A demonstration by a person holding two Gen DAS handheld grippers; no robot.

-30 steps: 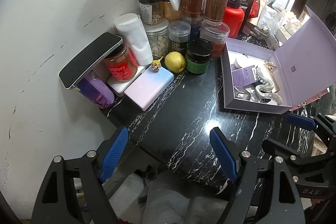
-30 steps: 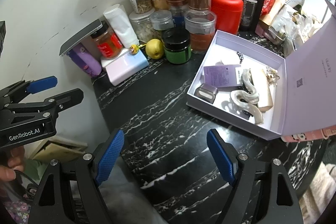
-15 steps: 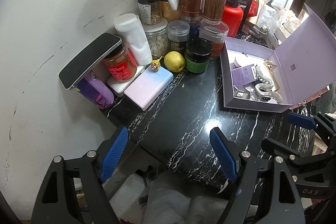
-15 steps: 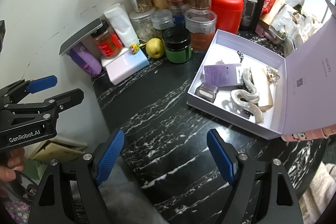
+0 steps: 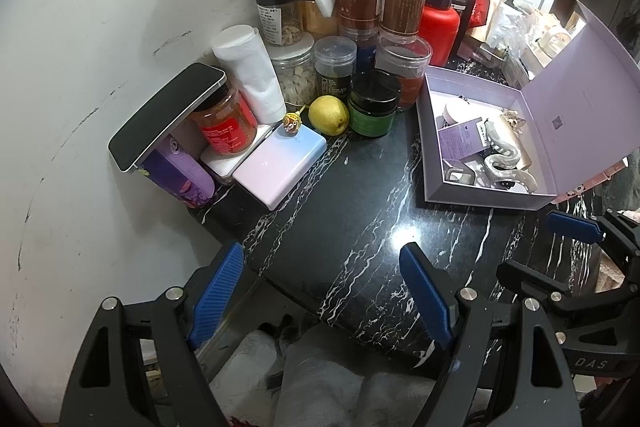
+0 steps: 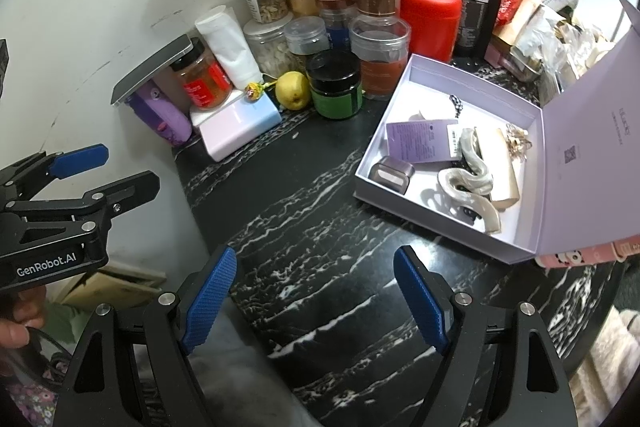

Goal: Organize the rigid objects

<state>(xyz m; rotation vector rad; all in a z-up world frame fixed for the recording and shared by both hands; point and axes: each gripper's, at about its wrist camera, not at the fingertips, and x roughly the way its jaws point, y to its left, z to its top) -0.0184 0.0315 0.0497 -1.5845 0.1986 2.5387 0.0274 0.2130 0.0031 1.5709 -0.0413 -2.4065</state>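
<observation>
An open lilac box [image 5: 434, 163] [image 6: 404, 211] sits on the black marble table [image 5: 340, 219] [image 6: 304, 211], holding a grey wavy hair clip [image 6: 470, 183], a purple card [image 6: 420, 141] and a small metal case [image 6: 392, 175]. At the back left lie a pastel power bank [image 5: 280, 163] [image 6: 240, 125], a yellow lemon [image 5: 329, 115] [image 6: 293, 91], a green jar [image 5: 372, 107] [image 6: 336, 87] and a red-labelled jar [image 5: 226, 123]. My left gripper [image 5: 320, 291] is open and empty over the table's near edge. My right gripper [image 6: 312, 295] is open and empty beside it.
Jars, a red bottle [image 5: 438, 31] and dark pouches crowd the back wall. A phone [image 5: 164, 115] leans over a purple item [image 5: 180, 175]. A white roll [image 5: 250, 75] stands by the jars. A white wall lies left. Packets pile up at back right.
Both grippers have barely moved; the left view has shifted very slightly. Nothing was taken hold of or let go.
</observation>
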